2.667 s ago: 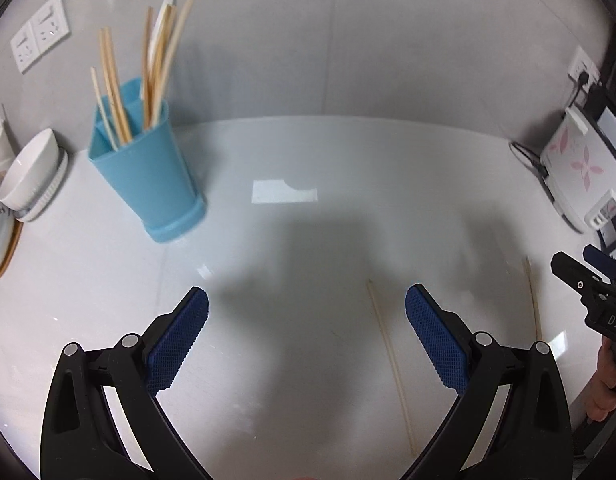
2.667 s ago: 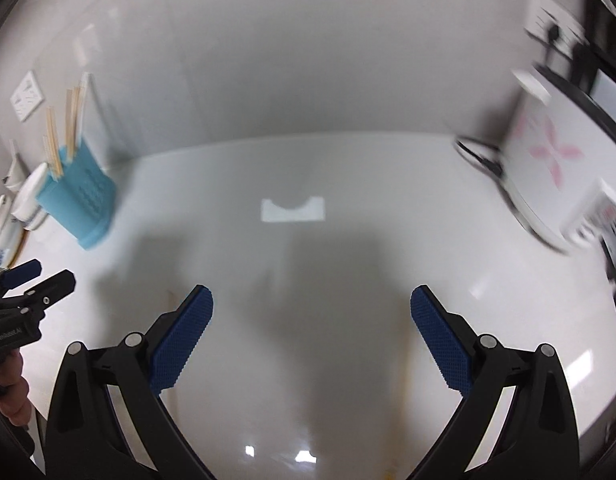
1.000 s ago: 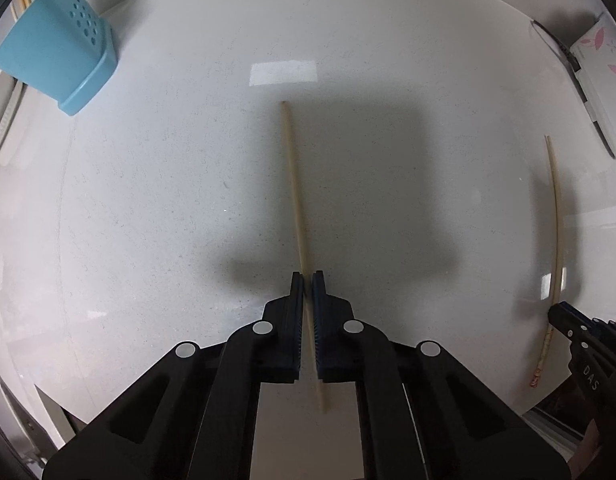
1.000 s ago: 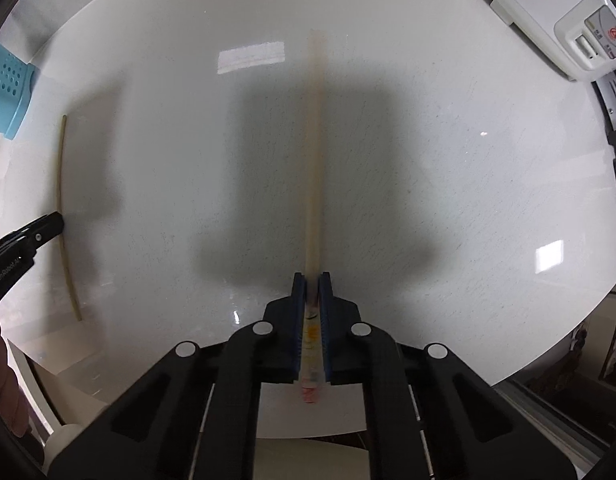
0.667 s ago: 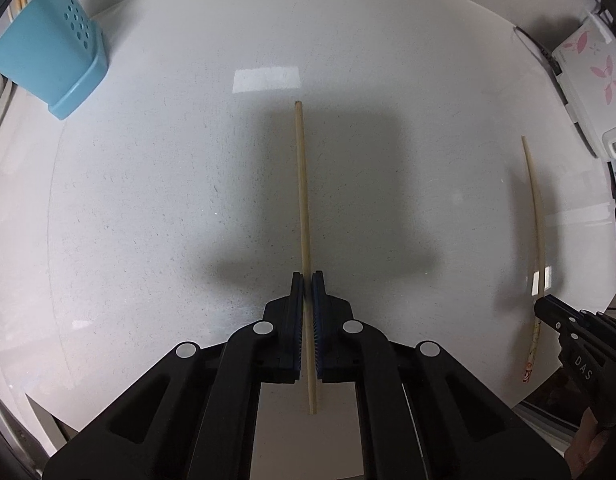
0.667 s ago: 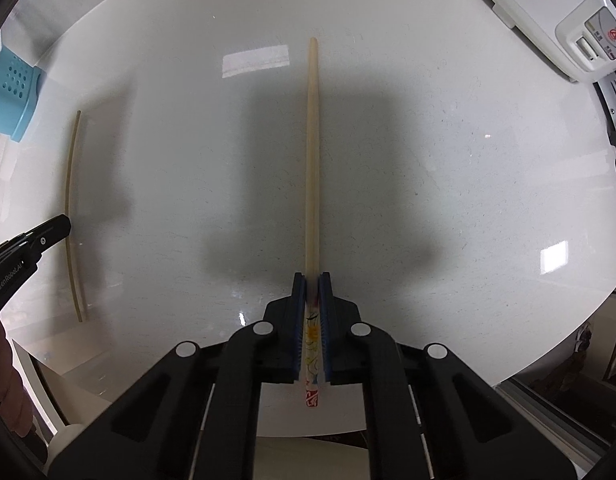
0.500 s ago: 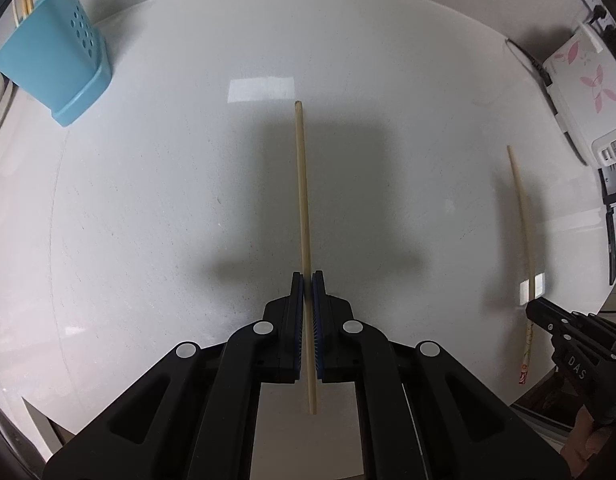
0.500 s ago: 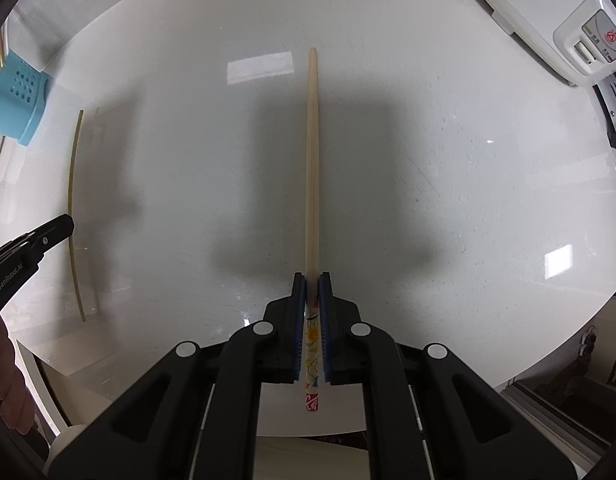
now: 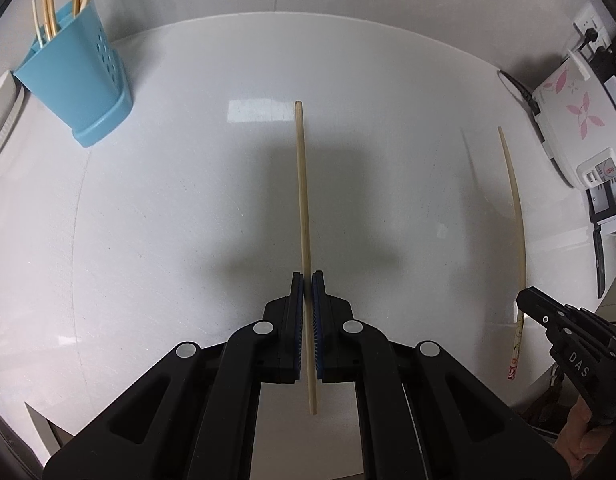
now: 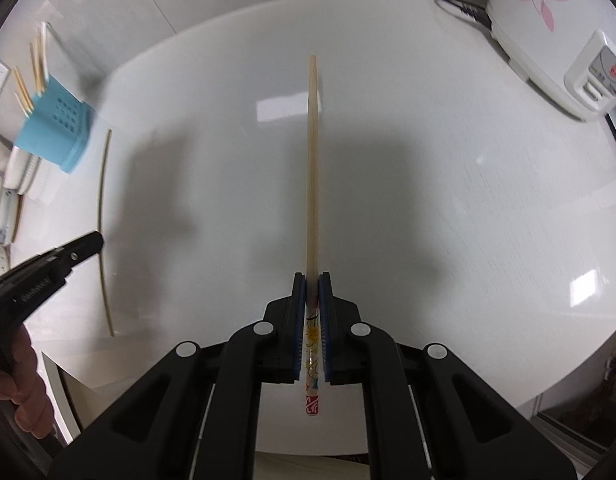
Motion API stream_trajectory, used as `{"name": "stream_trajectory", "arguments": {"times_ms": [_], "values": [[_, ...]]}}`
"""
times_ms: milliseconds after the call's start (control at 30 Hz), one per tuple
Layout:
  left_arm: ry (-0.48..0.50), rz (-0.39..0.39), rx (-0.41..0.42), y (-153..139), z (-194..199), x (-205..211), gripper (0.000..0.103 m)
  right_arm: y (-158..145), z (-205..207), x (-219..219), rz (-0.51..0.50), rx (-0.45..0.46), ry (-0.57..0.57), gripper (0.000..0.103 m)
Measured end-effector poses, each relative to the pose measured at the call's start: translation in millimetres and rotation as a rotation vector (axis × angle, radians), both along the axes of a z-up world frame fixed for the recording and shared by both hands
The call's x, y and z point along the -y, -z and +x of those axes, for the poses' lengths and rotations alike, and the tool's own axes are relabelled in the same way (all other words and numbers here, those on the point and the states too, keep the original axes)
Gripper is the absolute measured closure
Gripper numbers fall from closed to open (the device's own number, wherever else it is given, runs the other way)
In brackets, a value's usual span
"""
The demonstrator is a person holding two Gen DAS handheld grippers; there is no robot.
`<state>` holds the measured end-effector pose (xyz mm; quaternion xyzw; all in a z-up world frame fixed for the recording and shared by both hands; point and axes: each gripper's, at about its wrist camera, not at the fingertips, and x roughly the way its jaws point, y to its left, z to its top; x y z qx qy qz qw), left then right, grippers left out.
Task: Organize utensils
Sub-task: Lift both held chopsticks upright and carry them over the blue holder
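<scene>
My left gripper [image 9: 306, 276] is shut on a plain wooden chopstick [image 9: 301, 184] that points away from me above the white counter [image 9: 167, 220]. My right gripper [image 10: 312, 276] is shut on a second chopstick [image 10: 312, 168] with a painted red and yellow end, also held off the counter. Each view shows the other gripper at its edge: the right gripper [image 9: 526, 294] with its chopstick [image 9: 516, 204] at the right, the left gripper [image 10: 97, 238] with its chopstick [image 10: 101, 216] at the left. A blue holder [image 9: 79, 84] with several chopsticks stands at the far left.
A white rice cooker [image 10: 556, 40] with pink flowers and its black cord [image 9: 516, 88] sits at the far right. Stacked white dishes [image 10: 11, 176] stand left of the blue holder [image 10: 53, 136]. Wall sockets [image 9: 588, 26] are behind. The counter's front edge [image 10: 508, 392] runs close below the grippers.
Both grippers have risen from the counter, each with its chopstick lifted clear. The views have tilted up, so the blue holder and the rice cooker show more.
</scene>
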<state>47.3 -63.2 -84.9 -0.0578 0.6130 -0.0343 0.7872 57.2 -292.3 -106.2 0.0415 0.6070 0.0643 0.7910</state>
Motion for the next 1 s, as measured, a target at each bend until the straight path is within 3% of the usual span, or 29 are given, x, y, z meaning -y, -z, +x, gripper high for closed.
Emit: {"name": "stream_trajectory", "arguments": {"times_ms": [200, 1000], "values": [[-0.006, -0.004, 0.054, -17.3, 0.4, -13.9, 0.099, -12.8, 30.4, -6.1, 0.035, 0.067, -0.016, 0.097], [-0.092, 0.019, 0.270, -93.4, 15.2, -81.8, 0.099, -89.4, 53.7, -92.7, 0.133, 0.295, -0.164, 0.097]]}}
